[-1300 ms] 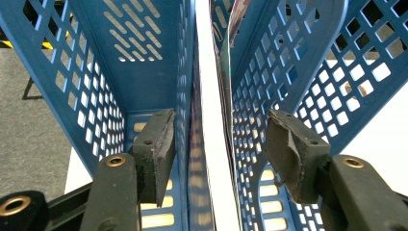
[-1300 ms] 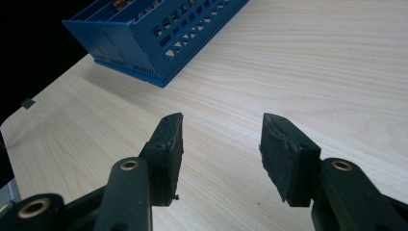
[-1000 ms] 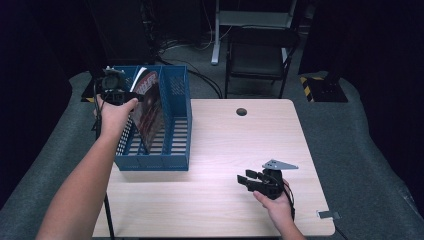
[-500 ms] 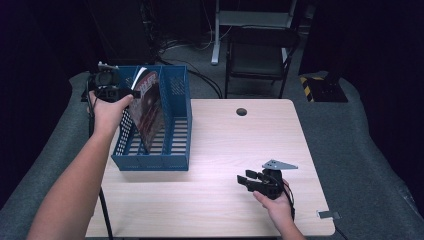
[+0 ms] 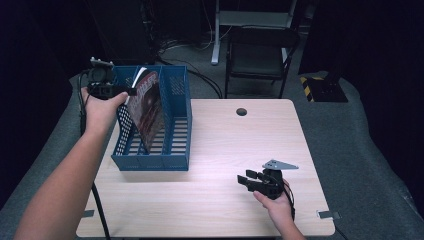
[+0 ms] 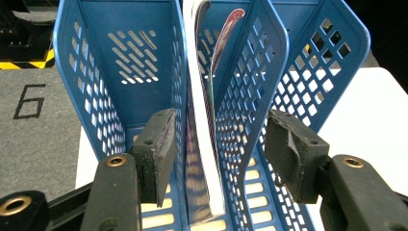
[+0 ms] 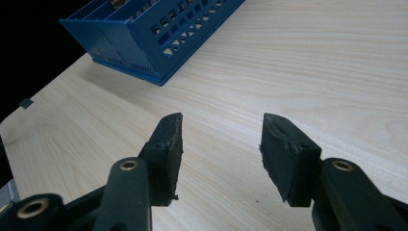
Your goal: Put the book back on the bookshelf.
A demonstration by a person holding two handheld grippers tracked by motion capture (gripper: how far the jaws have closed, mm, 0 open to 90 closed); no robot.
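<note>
Magazine [image 5: 149,111] with dark glossy cover, upright in blue rack [image 5: 172,150], left claw [image 6: 219,144] apart around it, right claw [image 7: 221,151] apart.

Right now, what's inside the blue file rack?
The blue file rack holds one magazine, upright and leaning in a slot. The left tongs stand open either side of it. The slot floors under the magazine are hidden.

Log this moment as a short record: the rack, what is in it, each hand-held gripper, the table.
rack: blue file rack, three slots, on the table's left part
contents: magazine upright, leaning, in the middle slot
left hand-held gripper: jaws open, apart from the magazine, over the rack's far end
right hand-held gripper: jaws open, nothing between them, low over the table
table: light wood
</note>
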